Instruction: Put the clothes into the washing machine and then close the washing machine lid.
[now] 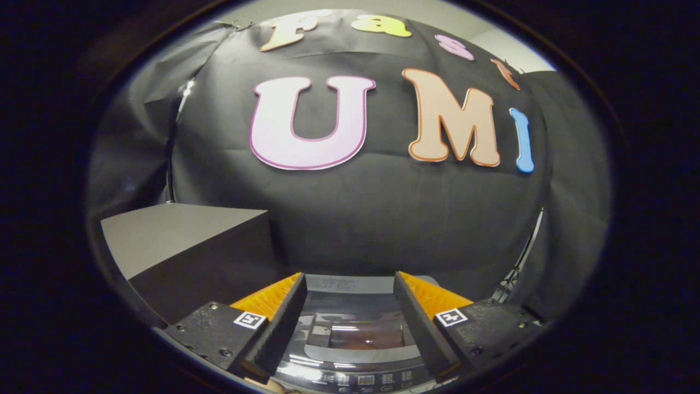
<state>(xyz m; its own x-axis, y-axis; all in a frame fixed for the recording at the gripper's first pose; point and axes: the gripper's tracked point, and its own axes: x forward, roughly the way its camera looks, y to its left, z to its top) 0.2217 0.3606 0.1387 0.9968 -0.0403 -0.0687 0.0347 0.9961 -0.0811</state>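
- Claw (350, 328) spread wide, gripping nothing; poised above washing machine (350, 350), whose lid (355, 334) lies flat and apparently shut between the fingers (284, 317).
- Clothes: cannot tell where; none between or ahead of the fingers.
- Risk: shut lid would block loading; glossy lid likely slippery, so a claw edge could skid off; buttons on the control panel (366, 378) along the near edge open to accidental pressing.
- Lid smooth, dark, with translucent window; grey block (186, 246) beside, matte, sharp-cornered.
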